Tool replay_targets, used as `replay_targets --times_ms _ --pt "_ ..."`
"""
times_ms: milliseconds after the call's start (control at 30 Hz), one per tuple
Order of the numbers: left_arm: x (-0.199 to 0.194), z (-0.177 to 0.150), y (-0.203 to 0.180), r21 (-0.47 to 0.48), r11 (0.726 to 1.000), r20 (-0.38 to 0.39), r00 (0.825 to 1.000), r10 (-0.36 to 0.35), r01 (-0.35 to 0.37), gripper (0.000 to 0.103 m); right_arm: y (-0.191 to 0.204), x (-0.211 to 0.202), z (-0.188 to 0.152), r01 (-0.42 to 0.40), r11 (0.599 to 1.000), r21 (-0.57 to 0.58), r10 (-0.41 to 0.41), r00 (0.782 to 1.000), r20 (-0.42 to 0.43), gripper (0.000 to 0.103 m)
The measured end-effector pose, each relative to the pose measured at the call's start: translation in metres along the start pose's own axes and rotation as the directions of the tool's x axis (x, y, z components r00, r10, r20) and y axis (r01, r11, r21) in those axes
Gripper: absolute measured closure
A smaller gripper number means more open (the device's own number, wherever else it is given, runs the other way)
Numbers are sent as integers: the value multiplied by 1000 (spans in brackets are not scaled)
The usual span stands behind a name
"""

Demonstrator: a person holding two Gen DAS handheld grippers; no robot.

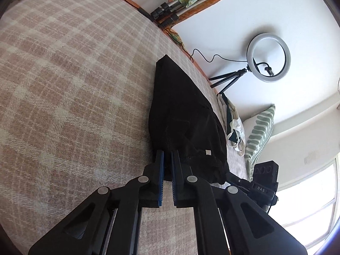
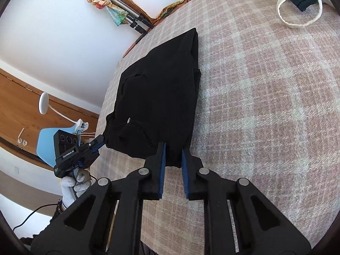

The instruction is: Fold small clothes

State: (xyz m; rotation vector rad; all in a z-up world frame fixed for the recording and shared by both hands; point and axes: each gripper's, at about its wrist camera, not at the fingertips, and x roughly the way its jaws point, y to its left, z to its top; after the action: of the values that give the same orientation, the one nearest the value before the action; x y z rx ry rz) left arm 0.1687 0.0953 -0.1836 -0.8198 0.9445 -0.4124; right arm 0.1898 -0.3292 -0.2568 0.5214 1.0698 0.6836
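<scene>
Left wrist view: both jaws pinch the black garment [image 1: 180, 110] on the plaid blanket [image 1: 74, 85] near white walls.

Bare plaid blanket [image 1: 74, 85] beside garment [image 1: 180, 106].

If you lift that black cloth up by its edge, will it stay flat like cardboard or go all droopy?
Probably droopy. The black garment already lies in soft folds and wrinkles on the checked blanket, so it looks limp. It seems thin, so likely light. With the left gripper and right gripper each pinching a near corner, the middle would probably sag between them.
</scene>
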Motion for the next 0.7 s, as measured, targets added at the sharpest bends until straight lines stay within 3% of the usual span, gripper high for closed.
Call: replay_targets --times_ms 167,233,333,500,633,700 --pt "-20 -2 -11 0 999 37 998 -51 51 99 12 -20 9 -70 998 -4 70 997 30 96" --pt "-23 -7 -14 42 999 28 999 -17 16 99 16 -28 8 -83 996 -16 84 996 43 96" --pt "-12 -17 -8 103 992 -18 997 81 -79 99 16 -21 2 -23 998 -53 24 1000 11 96" --pt "-6 -22 1 123 983 -38 989 143 -138 99 7 -6 -1 67 995 -72 -70 997 -31 96" --pt "-16 -18 -7 198 958 -26 976 217 -208 93 8 -19 2 93 987 -131 -96 995 -16 85" --pt "-21 -14 -9 220 950 -11 973 228 -221 92 9 -27 7 106 982 -155 -107 994 4 69"
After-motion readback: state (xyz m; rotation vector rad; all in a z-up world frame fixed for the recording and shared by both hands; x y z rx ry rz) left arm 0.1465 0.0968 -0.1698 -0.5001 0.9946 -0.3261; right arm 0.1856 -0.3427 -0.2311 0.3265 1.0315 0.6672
